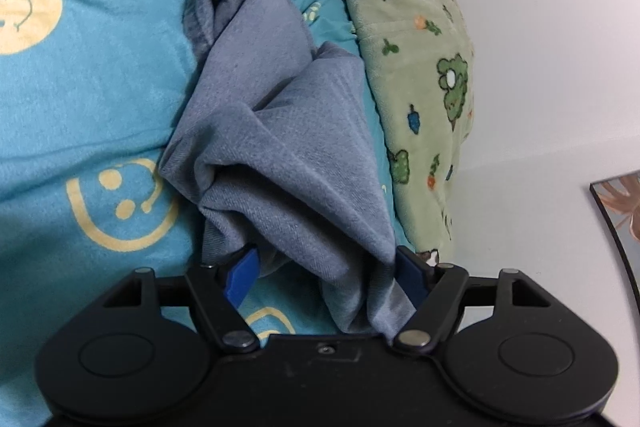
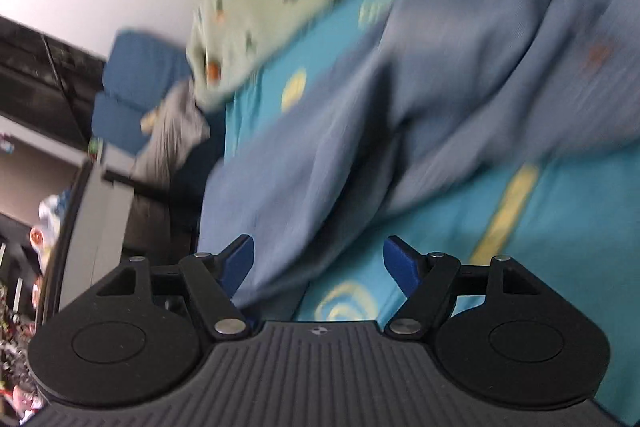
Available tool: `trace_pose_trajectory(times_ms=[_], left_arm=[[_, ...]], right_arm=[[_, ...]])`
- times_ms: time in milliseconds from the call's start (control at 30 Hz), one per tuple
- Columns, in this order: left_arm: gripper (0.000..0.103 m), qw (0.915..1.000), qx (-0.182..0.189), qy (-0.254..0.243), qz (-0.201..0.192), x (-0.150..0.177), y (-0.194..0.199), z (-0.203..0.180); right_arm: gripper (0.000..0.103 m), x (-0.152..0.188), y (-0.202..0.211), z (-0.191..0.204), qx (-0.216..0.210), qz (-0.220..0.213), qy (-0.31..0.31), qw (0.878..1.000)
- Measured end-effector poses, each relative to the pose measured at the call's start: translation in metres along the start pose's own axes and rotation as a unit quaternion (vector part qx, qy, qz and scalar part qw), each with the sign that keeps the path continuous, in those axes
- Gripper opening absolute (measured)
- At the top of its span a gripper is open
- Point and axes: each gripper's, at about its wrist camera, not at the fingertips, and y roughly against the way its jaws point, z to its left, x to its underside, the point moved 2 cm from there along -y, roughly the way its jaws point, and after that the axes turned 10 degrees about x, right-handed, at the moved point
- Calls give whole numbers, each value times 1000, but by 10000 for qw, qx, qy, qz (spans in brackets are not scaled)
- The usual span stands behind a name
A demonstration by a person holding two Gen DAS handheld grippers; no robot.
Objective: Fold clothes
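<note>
The left gripper (image 1: 326,267) stands with its jaws wide apart, a bunched fold of the grey-blue garment (image 1: 276,131) draped between its blue fingers (image 1: 242,277) and stretching ahead over the turquoise smiley-print sheet (image 1: 88,99). The right gripper (image 2: 318,261), jaws apart and unclamped, faces the same garment (image 2: 460,99) through heavy blur. A green printed fleece (image 1: 416,67) lies ahead to the left gripper's right.

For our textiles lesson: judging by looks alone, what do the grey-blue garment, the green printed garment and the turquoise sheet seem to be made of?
Grey-blue garment: probably a cotton knit, matte, with a fine visible weave and soft folds.
Green printed garment: likely fleece or plush; the surface looks fuzzy and thick.
Turquoise sheet: a thin woven or knit fabric with a slight sheen and printed yellow smileys.
</note>
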Motion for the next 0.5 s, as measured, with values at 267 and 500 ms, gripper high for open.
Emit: trace_pose_trajectory(times_ms=[267, 500], left_arm=[[70, 9999, 102, 37, -70, -3, -7, 2], [71, 9997, -6, -235, 0, 0, -15, -2]], right_arm=[[75, 15, -56, 0, -648, 258, -942, 9931], [15, 8, -40, -9, -985, -139, -935, 9906]])
